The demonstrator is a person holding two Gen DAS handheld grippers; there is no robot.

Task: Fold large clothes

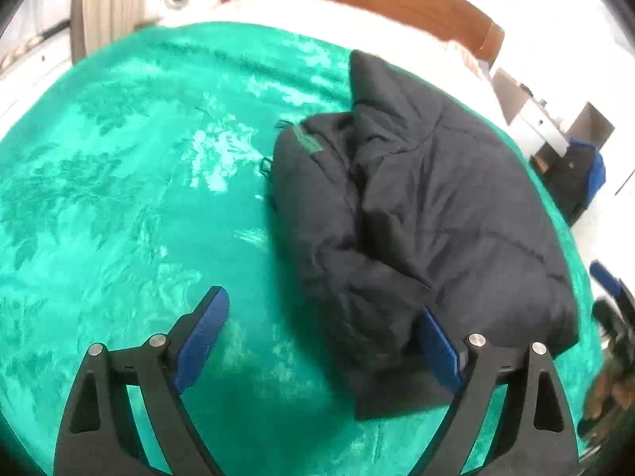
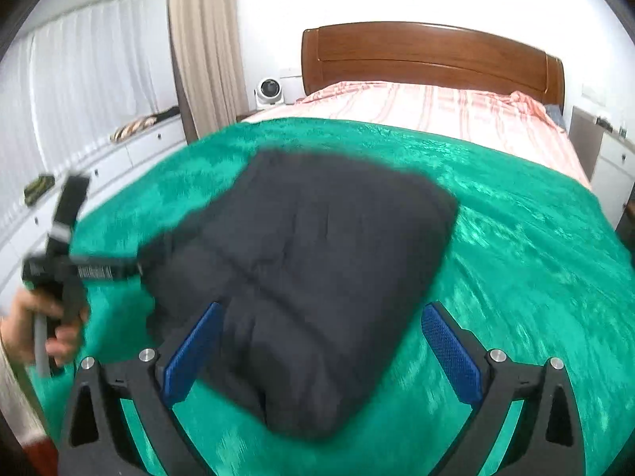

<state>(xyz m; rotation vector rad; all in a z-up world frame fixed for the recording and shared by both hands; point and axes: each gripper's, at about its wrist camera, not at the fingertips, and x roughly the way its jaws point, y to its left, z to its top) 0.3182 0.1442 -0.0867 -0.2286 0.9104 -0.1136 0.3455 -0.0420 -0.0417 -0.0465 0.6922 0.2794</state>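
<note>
A dark navy puffer jacket point(image 1: 428, 230) lies folded into a thick bundle on a green plush blanket point(image 1: 119, 182). It also shows in the right wrist view point(image 2: 317, 277), on the blanket point(image 2: 535, 238). My left gripper point(image 1: 321, 317) is open and empty, above the blanket at the jacket's near left edge. My right gripper point(image 2: 321, 325) is open and empty, above the jacket's near end. The left gripper also shows at the left of the right wrist view point(image 2: 119, 267), held by a hand.
The blanket covers a bed with a pink striped sheet point(image 2: 436, 103) and a wooden headboard point(image 2: 428, 55). Curtains point(image 2: 198, 47), white drawers point(image 2: 131, 154) and a small fan point(image 2: 270, 91) stand left of the bed. A nightstand point(image 2: 611, 166) stands right.
</note>
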